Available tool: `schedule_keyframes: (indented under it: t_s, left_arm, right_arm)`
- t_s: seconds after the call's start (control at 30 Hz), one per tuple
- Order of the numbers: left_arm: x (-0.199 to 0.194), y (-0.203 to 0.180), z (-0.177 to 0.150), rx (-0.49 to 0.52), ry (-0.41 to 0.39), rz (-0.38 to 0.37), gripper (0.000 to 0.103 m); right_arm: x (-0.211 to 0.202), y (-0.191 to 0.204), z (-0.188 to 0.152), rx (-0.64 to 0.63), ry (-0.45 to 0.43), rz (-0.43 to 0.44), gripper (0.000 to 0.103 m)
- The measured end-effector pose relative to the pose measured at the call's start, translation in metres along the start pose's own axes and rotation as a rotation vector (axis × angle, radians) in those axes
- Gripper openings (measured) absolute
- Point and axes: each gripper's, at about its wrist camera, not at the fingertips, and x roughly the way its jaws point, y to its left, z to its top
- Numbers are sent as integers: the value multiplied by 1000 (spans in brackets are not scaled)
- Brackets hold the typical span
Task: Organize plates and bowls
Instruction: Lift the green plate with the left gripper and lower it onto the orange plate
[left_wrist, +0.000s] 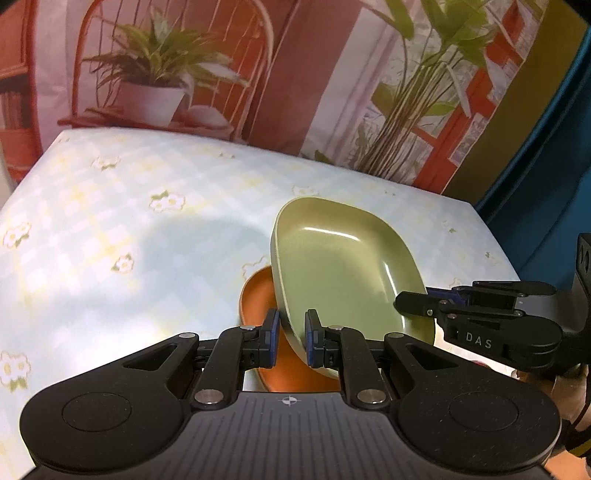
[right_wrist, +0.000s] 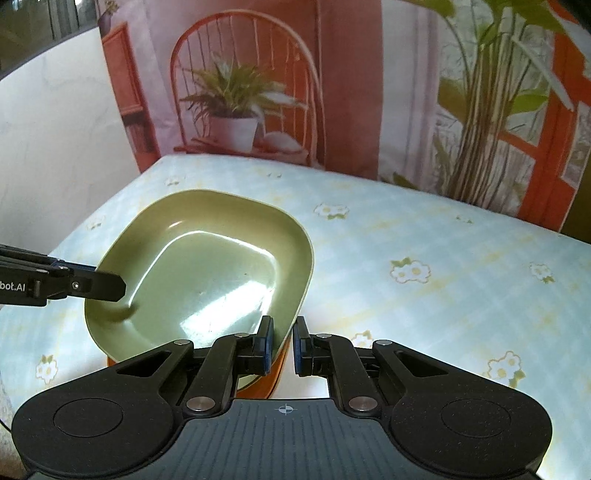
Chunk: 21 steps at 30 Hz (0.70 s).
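Left wrist view: from left to right, a wide bare stretch of flowered tablecloth comes first, then an orange dish lying flat on the cloth, then a green bowl tilted above it, its near rim over the orange dish. Both dishes show nothing inside. The left gripper has its fingers clamped on the green bowl's near left rim, one pad inside and one outside. Farther right, the right gripper reaches in from the frame edge and pinches the bowl's right rim. The table's far edge meets a printed backdrop of plants and a chair; its right edge drops off just beyond the bowl.

Right wrist view: the left gripper enters from the left edge onto the green bowl's left rim. The bowl is a rounded rectangle, with its long axis running from near right to far left, and it opens upward. The orange dish peeks out beneath its near corner. The right gripper is clamped on the bowl's near right rim. To the right lies open cloth all the way to the table edge.
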Motion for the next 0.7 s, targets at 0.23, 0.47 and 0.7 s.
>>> schedule_keyframes:
  t_s: [0.23,0.47,0.7]
  left_arm:
    - [1,2,-13,-25,-1,18,16]
    - [5,6,-22,-59,13,28,16]
    - [7,5,-26,-62,24,31,16]
  right_arm:
    - [9,5,0,-23,43,5,10]
    - [16,10,-1,-43,66,4,10]
    - [18,11,-1,-56,74,1,10]
